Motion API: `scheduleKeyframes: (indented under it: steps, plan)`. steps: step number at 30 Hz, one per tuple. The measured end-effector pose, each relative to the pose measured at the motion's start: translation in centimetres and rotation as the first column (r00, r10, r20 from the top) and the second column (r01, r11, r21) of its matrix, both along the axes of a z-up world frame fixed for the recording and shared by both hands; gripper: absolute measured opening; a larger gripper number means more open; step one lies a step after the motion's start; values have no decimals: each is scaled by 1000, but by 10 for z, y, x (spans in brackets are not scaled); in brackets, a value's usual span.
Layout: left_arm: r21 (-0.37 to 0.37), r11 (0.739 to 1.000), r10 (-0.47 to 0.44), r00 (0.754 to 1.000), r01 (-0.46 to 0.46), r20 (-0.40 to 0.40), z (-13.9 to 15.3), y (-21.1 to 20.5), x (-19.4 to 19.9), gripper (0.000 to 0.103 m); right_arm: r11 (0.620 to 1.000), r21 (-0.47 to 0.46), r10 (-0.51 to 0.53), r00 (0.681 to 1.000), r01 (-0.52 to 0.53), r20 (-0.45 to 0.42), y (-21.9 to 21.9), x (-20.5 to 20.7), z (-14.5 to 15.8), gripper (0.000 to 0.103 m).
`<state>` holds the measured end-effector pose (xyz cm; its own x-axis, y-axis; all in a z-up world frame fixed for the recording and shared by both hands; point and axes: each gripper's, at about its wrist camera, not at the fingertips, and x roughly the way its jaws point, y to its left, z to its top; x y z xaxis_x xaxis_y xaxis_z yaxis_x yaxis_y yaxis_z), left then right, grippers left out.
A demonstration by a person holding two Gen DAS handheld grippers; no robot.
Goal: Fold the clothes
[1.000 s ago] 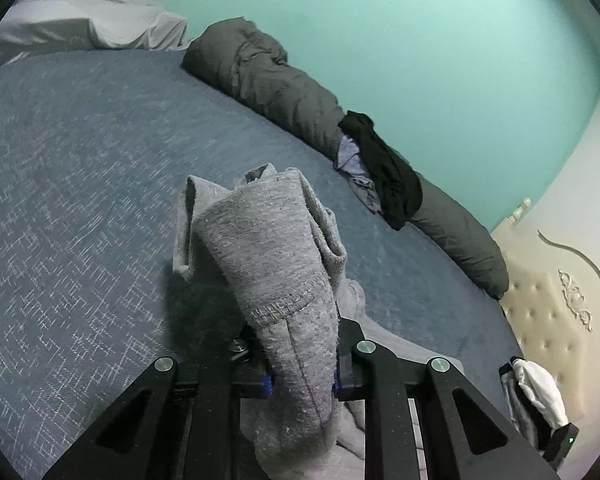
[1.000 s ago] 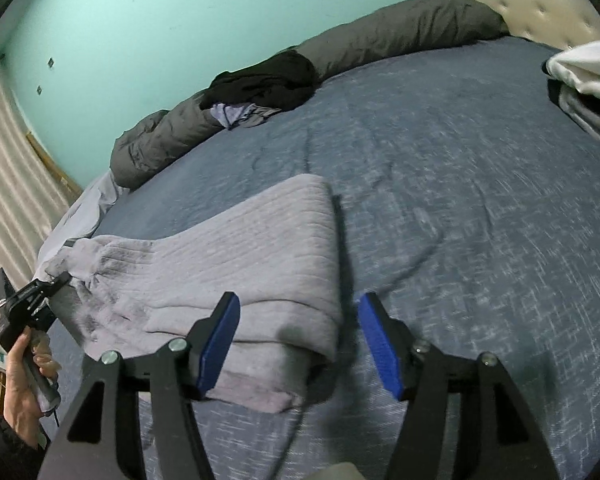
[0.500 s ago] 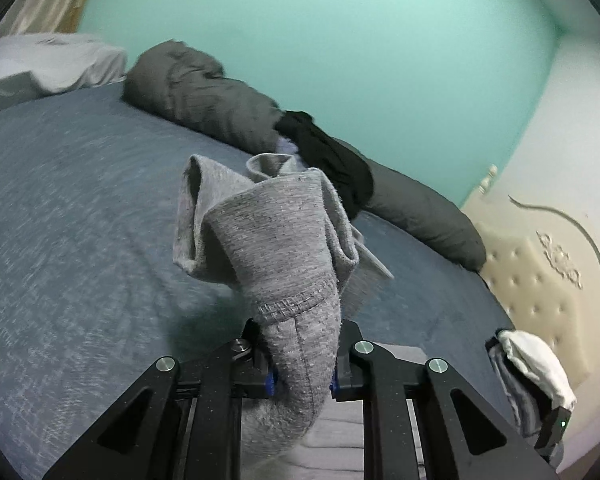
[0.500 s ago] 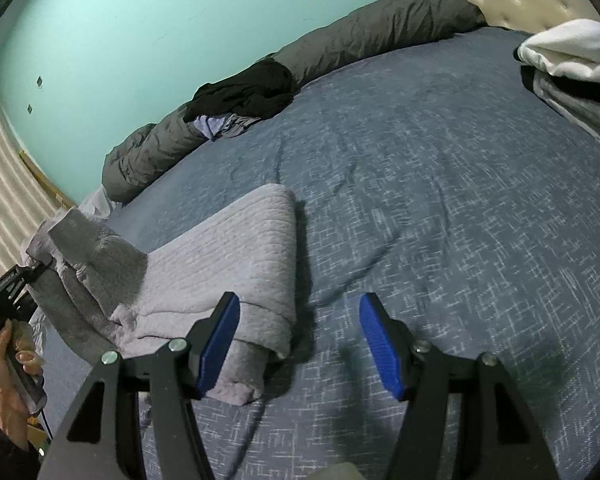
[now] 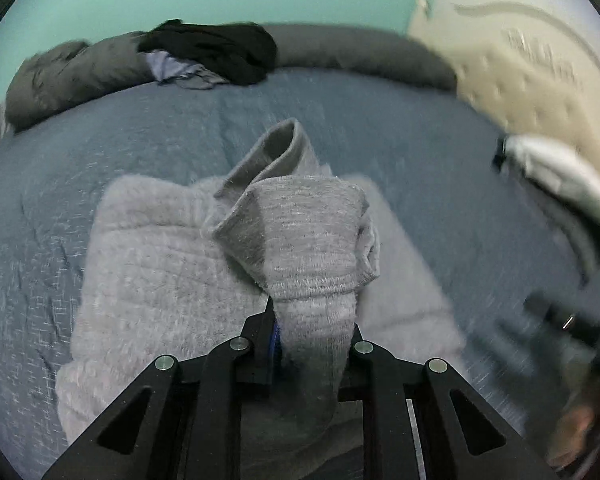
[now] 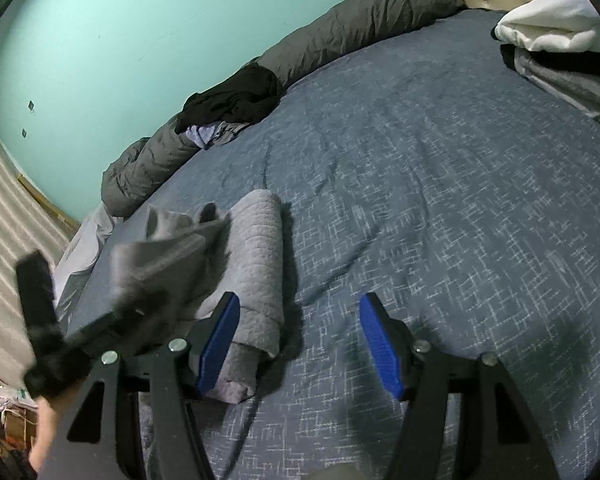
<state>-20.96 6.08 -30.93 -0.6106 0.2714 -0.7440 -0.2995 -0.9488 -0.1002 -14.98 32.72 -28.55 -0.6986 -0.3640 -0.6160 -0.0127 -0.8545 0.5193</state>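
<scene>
Grey knit fills the middle of the left wrist view: a grey sweater (image 5: 172,264) lies on the blue bedspread (image 5: 80,152), its body already doubled into a thick flat pad, while 1 ribbed end of it, seemingly a sleeve or hem, is raised above that pad. The left gripper (image 5: 314,332) pinches that end at the lower centre of the frame, its fingers pressed together on the cloth, and the gathered fabric stands up from the grip in a loose roll.

From the right wrist view the same sweater sits at the lower left, its folded edge rounded and neat. The right gripper (image 6: 300,344) hangs over bare bedspread at the bottom of the frame with its 2 blue pads (image 6: 378,344) spread wide and nothing between them; the left pad is just beside the garment's edge.

By my judgement this garment is partly folded: the main body is stacked, and the lifted end is yet to be laid flat across it. At the right edge of both views a small stack of folded clothes (image 6: 556,36) with a white piece on top rests near the headboard, which suggests some items are done. At the upper centre a dark heap of clothes (image 5: 212,56) lies crumpled on the grey rolled duvet (image 5: 72,76), so more folding looks left.
</scene>
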Motion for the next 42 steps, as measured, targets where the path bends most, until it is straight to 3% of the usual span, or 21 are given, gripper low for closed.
scheduleKeyframes:
  steps: [8, 9, 13, 18, 20, 23, 30, 40, 41, 42]
  plan:
    - [-18, 999, -38, 999, 38, -19, 6, 15, 10, 19, 999, -28, -17, 1000, 17, 3, -1, -6, 1, 63]
    - [-21, 999, -46, 999, 45, -22, 7, 17, 11, 22, 999, -30, -19, 1000, 19, 3, -1, -7, 1, 63]
    - [13, 993, -114, 993, 114, -27, 10, 22, 15, 51, 999, -31, -11, 1000, 12, 8, -7, -9, -1, 63]
    - [116, 981, -142, 981, 157, -130, 47, -7, 38, 66, 999, -34, -5, 1000, 6, 7, -10, -10, -1, 63]
    - [148, 982, -92, 983, 116, -159, 56, -34, 46, 73, 999, -44, -7, 1000, 7, 4, -11, -11, -1, 63]
    - [190, 981, -6, 982, 43, -187, 64, -76, 55, 74, 997, -77, -5, 1000, 4, -6, -12, -12, 0, 63]
    - [161, 981, 128, 987, -111, -95, 26, -131, 43, 74, 984, -161, 71, 995, -82, -67, -33, -18, 8, 64]
    - [161, 975, 155, 988, -150, -16, -4, -153, 43, 74, 967, -181, 183, 983, -180, -2, -75, -32, -9, 66]
    - [161, 976, 152, 988, -148, -13, -5, -153, 44, 74, 963, -193, 190, 982, -186, 6, -78, -34, -12, 63]
    - [162, 976, 149, 989, -146, -9, -6, -154, 44, 74, 962, -199, 195, 981, -187, 20, -80, -35, -16, 44]
